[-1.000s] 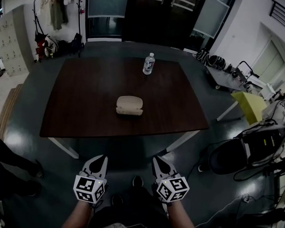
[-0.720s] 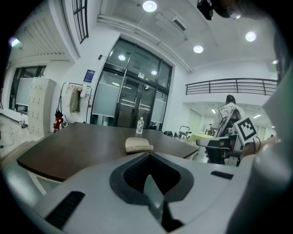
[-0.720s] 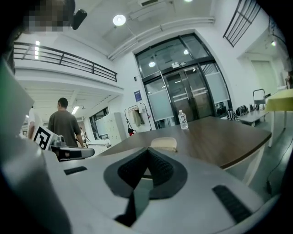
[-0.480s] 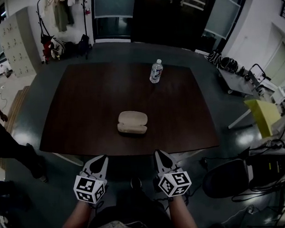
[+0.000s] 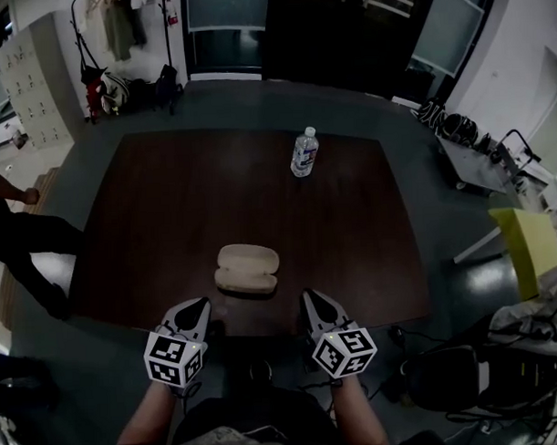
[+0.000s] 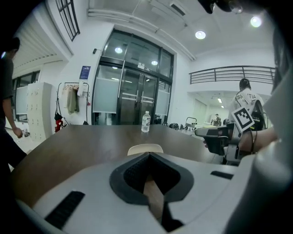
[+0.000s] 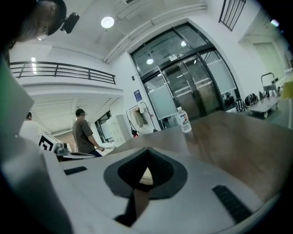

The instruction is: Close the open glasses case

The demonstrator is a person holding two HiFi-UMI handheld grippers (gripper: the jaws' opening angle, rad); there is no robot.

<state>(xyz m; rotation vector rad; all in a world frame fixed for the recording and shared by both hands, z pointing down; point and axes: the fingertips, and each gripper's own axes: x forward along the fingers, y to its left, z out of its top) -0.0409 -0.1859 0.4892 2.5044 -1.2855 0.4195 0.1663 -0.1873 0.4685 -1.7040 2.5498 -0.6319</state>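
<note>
Since the glasses case lies just ahead between them, left claw and right claw, each pressed together and empty, seem poised to approach.

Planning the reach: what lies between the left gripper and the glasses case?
Only bare tabletop, by the head view; nothing stands between the left gripper and the glasses case.

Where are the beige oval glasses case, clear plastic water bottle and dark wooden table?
Beige oval glasses case [image 5: 247, 268]: head view, middle of its top.
Clear plastic water bottle [image 5: 303, 154]: head view, its body.
Dark wooden table [image 5: 160, 221]: head view, bare top.
</note>
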